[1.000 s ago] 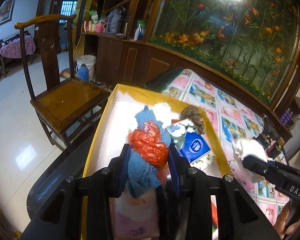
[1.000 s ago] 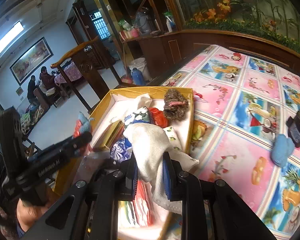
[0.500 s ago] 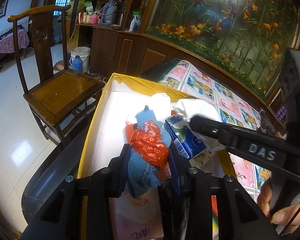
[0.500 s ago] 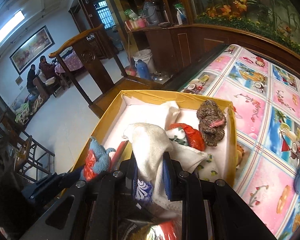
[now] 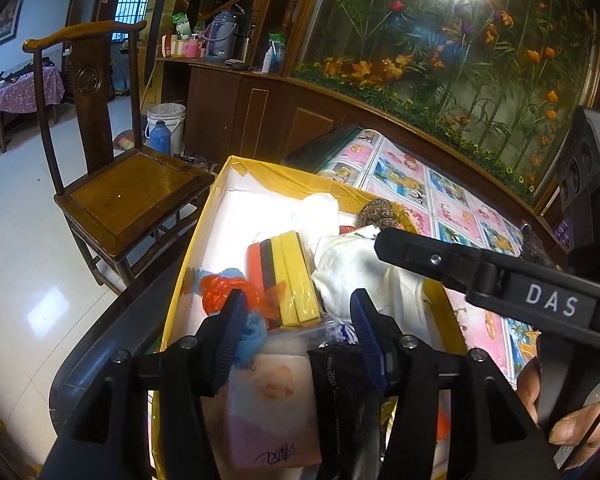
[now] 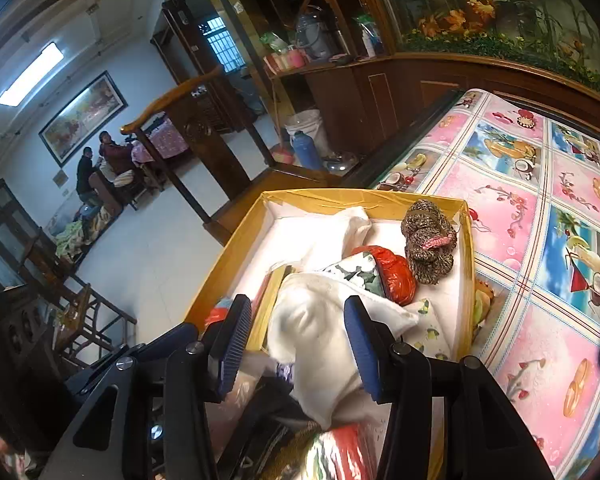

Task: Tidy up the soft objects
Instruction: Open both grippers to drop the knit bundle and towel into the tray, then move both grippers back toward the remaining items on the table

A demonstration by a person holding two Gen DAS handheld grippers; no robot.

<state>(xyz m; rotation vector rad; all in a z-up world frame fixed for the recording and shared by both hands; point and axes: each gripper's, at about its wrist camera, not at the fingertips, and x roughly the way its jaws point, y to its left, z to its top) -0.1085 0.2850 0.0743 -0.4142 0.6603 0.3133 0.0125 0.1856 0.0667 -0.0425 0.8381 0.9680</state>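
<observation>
Both my grippers' jaws are opening: left gripper point(image 5: 296, 312) over the orange-blue bundle point(image 5: 228, 292), right gripper point(image 6: 296, 324) around the white cloth point(image 6: 320, 340) in the yellow box point(image 6: 340, 197).

Glossy wooden chair point(image 5: 128, 196); matt yellow cardboard box point(image 6: 340, 197); soft white cloth point(image 6: 320, 344); crinkly glossy red plastic bag point(image 6: 394, 270).

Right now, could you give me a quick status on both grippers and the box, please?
Left gripper and right gripper opening, gripping nothing. White cloth and blue-orange bundle lie in the yellow box. Box crowded; nothing blocking.
</observation>
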